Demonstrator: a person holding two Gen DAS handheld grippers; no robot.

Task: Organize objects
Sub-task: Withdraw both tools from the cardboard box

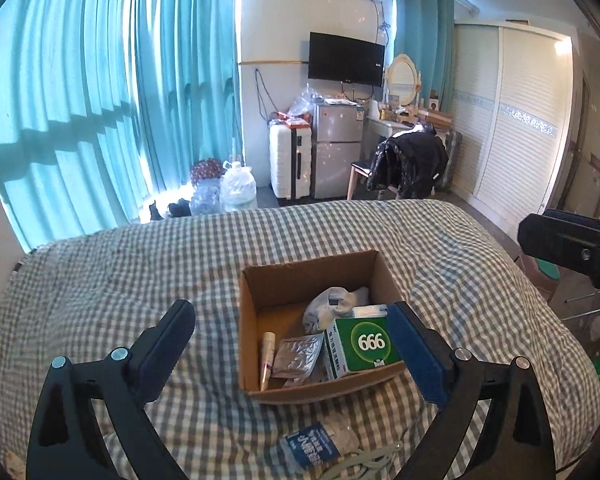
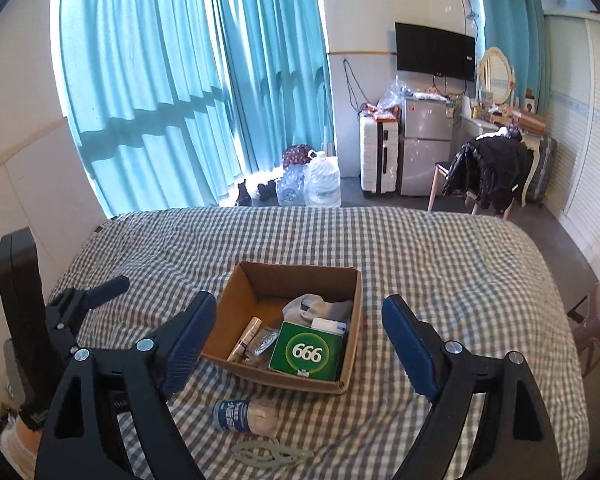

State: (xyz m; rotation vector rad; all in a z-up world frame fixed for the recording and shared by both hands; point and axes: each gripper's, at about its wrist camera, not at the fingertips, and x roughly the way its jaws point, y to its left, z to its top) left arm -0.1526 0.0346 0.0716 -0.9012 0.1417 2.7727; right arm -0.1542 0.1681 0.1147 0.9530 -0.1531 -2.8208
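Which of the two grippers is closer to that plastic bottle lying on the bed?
Hard to call; probably the right gripper. The bottle lies in front of the box, below both grippers' open fingers. The left gripper hangs over it too, further left.

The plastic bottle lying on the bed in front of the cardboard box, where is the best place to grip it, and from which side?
Probably grip the plastic bottle across its labelled middle, coming down from above. It lies on its side on the bed, its long axis running left to right, so the fingers should close front to back over the round body. The right gripper is open and looks nearest.
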